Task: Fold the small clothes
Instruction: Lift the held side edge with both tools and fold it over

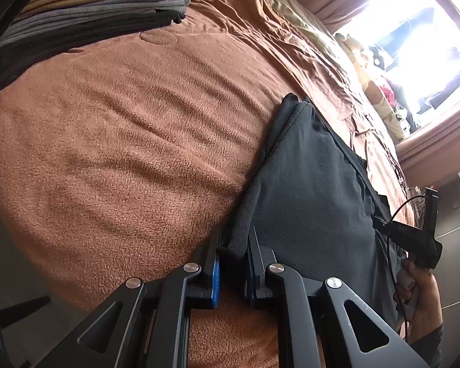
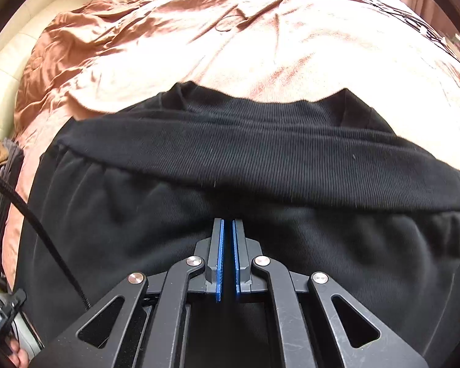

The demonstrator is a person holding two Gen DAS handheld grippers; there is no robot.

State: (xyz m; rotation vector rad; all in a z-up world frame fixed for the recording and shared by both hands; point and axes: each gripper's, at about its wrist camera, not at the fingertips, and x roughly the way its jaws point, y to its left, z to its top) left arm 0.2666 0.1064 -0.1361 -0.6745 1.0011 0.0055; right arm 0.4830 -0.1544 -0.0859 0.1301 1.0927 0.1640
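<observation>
Far left on the bed (image 1: 113, 141): stack of folded clothes (image 1: 86, 9), brown over grey over dark, parked clear of the working area, presumably the done pile.

Left tool (image 1: 233, 247): jaws nearly together, pinching the ribbed hem edge of the black garment (image 1: 316, 184) at its near-left corner. Looks like an anchor hold, keeping that corner pinned so the cloth doesn't drag while the other side gets worked.

Garment itself lies mostly flat on the brown blanket, right of centre in the left view, running from near edge toward the far side. In the right wrist view its ribbed band (image 2: 260, 150) is already turned over across the body, so one fold seems to be in.

Right tool (image 2: 228, 227): blue pads pressed together, nothing visible between them, tips over or on the black fabric, can't tell which. Probably smoothing or repositioning for the next grab.
</observation>
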